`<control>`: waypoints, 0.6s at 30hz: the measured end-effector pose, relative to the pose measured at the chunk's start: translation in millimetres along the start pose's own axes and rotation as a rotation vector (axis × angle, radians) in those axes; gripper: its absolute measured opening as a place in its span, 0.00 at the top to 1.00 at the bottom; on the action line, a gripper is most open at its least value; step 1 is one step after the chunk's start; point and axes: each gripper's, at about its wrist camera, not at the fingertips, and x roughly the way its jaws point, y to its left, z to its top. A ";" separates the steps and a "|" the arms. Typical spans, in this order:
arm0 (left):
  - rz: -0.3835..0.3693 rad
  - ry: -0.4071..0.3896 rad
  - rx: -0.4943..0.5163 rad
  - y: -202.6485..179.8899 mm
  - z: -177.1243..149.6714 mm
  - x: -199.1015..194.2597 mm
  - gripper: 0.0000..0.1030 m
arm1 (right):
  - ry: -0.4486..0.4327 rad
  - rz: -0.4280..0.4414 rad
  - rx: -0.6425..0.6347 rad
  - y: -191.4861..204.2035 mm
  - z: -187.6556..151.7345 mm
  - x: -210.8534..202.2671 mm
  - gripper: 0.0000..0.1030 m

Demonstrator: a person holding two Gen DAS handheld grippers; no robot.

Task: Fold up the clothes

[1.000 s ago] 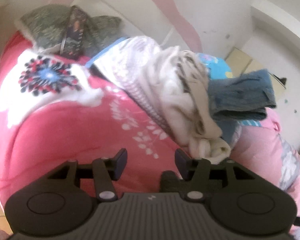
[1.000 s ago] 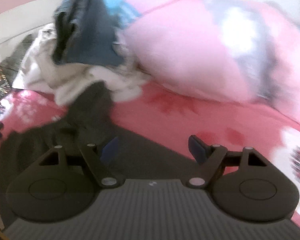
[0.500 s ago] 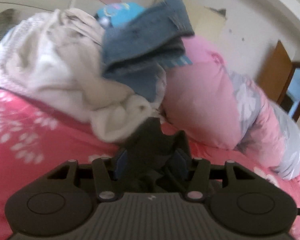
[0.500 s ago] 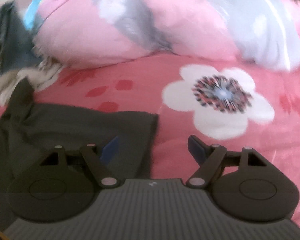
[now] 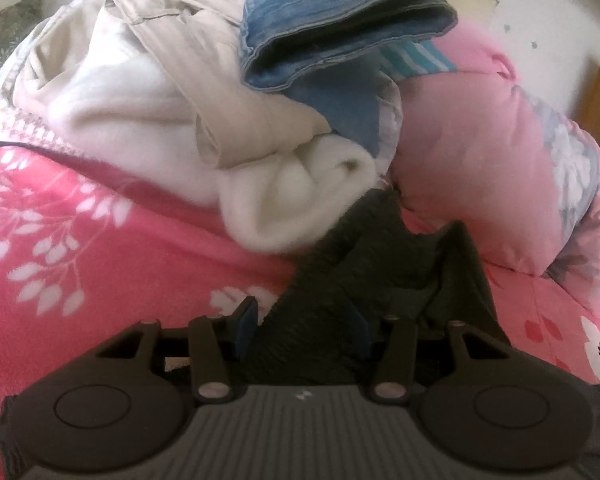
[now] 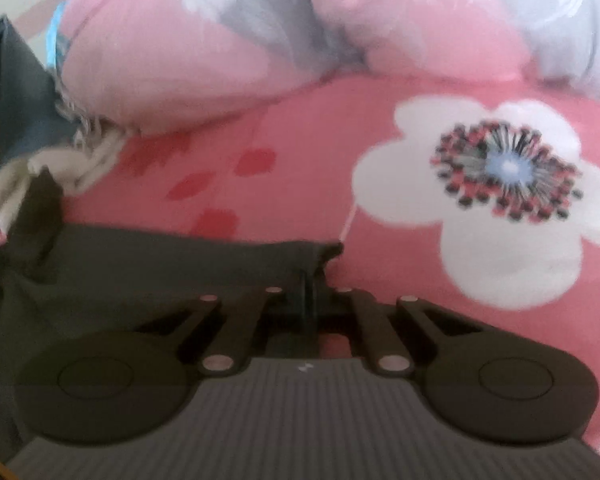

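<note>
Two hand-held grippers hold my dark garment (image 5: 380,280) on the bed (image 5: 100,264): left hand-held gripper (image 5: 302,326) half-closed around bunched cloth, right hand-held gripper (image 6: 310,292) pinched shut on its far corner, clothes pile (image 5: 204,92) beyond.

The dark fabric garment (image 5: 384,264) lies on the pink floral bed (image 5: 100,240). Behind it sits the pile of cream and denim clothes (image 5: 228,92), with the pink quilted pillow (image 5: 480,168) to the right.
</note>
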 end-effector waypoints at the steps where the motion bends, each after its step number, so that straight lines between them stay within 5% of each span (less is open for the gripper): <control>1: 0.001 -0.007 0.002 0.1 0.6 -1.6 0.52 | -0.037 -0.006 -0.001 0.5 2.3 -6.7 0.99; 6: 0.001 0.000 0.000 1.2 3.5 -0.2 0.52 | -0.140 -0.090 0.067 -13.3 12.9 -26.9 0.99; 13: 0.012 0.009 0.001 -0.1 1.2 5.4 0.52 | -0.103 -0.244 0.180 -45.4 15.3 -0.3 0.98; 16: 0.012 0.010 0.001 -0.7 0.6 6.9 0.52 | -0.086 -0.299 0.312 -69.7 11.9 3.3 0.95; 18: 0.007 0.010 -0.006 0.9 0.7 6.6 0.52 | -0.111 -0.308 0.388 -81.5 9.8 -6.0 0.83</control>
